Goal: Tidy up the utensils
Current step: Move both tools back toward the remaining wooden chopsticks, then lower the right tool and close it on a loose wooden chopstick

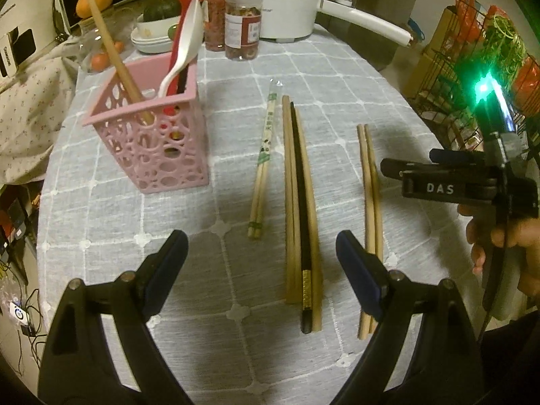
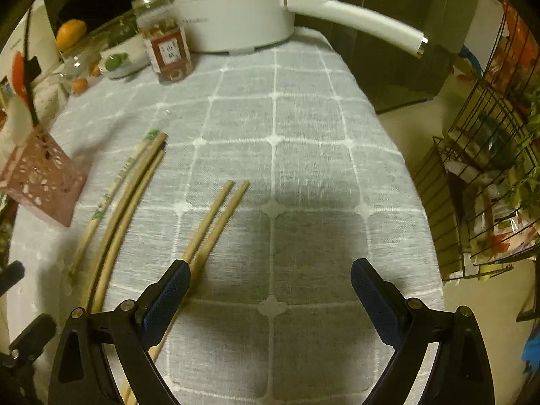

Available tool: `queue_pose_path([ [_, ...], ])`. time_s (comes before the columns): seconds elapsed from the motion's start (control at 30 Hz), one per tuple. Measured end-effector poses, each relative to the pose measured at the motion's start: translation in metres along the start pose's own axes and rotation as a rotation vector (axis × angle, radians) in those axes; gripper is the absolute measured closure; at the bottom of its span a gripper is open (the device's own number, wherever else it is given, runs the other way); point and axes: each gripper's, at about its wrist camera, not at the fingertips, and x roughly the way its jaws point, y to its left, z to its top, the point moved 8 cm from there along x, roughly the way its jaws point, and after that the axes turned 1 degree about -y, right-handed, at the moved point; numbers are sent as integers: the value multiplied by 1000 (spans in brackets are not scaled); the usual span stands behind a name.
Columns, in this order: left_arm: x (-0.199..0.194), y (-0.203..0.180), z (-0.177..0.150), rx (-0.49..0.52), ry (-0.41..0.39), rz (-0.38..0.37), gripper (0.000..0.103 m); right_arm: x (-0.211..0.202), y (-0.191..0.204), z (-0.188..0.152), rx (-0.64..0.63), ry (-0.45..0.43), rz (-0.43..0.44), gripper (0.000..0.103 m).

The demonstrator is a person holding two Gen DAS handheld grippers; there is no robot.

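Note:
Three sets of chopsticks lie side by side on the grey checked tablecloth (image 1: 236, 320). A paper-sleeved pair (image 1: 261, 168) is on the left, a long wooden set with a black chopstick (image 1: 300, 209) in the middle, and a plain wooden pair (image 1: 371, 202) on the right. My left gripper (image 1: 261, 246) hangs open above the near ends of the sleeved pair and the long set, holding nothing. My right gripper (image 2: 270, 270) is open and empty too. The plain pair (image 2: 216, 222) runs under its left finger. A pink perforated holder (image 1: 145, 141) at the left carries a wooden, a white and a red spoon.
Two jars (image 1: 243, 27) and a white pot with a long handle (image 1: 287, 3) stand at the table's far end, with bowls and fruit (image 1: 152, 30) to their left. A wire rack (image 2: 489, 185) stands off the table's right edge. A hand (image 1: 506, 236) grips the right tool.

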Motion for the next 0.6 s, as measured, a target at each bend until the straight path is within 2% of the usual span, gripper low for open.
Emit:
queue_pose_path([
  [0.37,-1,1,0,3,2,-1,14,14,-2,0,47,51,6,6],
  [0.6,-2,7,0,-5,1,0,14,12,-4,5,125,63,65,6],
])
